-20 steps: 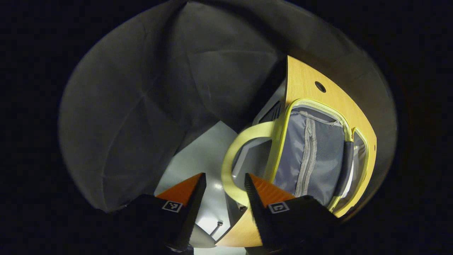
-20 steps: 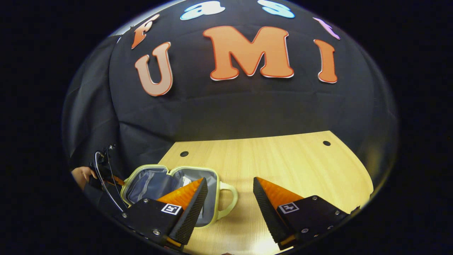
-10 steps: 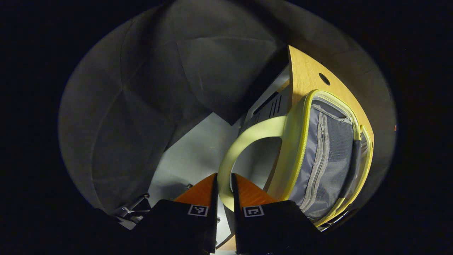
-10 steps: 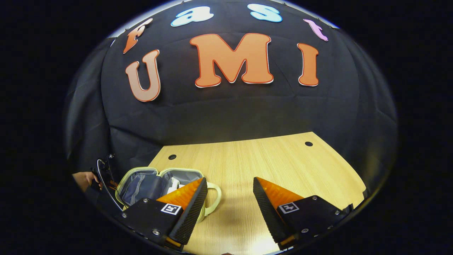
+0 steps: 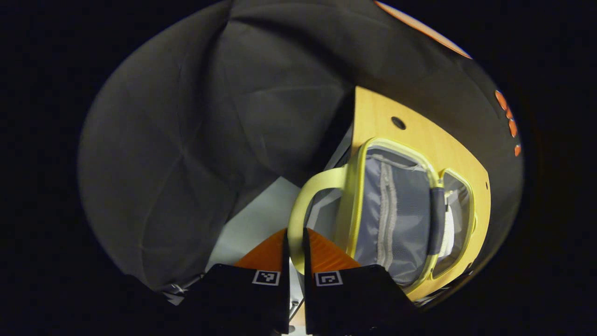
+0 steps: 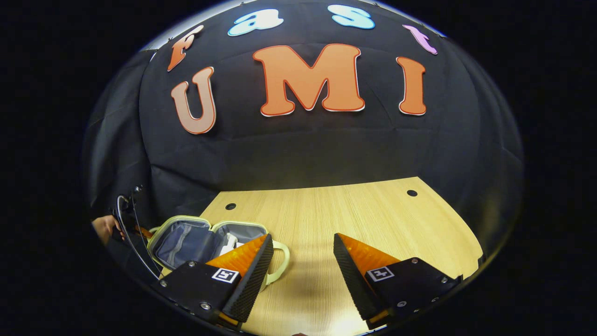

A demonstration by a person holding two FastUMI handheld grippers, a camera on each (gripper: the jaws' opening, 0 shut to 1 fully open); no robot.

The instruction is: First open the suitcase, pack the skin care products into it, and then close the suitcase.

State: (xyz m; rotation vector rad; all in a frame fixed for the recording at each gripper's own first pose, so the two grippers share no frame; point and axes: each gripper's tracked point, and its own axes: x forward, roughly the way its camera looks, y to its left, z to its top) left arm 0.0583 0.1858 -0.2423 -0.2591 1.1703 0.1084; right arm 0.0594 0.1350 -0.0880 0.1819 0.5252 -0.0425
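Suitcase (image 5: 396, 210) lies open, white products inside; closing remains. Left tongs (image 5: 295, 252) clamp its handle (image 5: 303, 200). Right tongs (image 6: 302, 261) wide, empty.

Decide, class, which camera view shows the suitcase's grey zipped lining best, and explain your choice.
The left gripper view: the open suitcase lies close, its zip pocket plain, the left tongs shut on its handle. The right gripper view shows the suitcase small, partly behind a finger.

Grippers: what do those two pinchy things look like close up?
Each gripper, left gripper and right gripper, has two wedge-shaped fingers with ribbed inner faces, on black blocks carrying small square black-and-white markers. Screws dot the right one's blocks.
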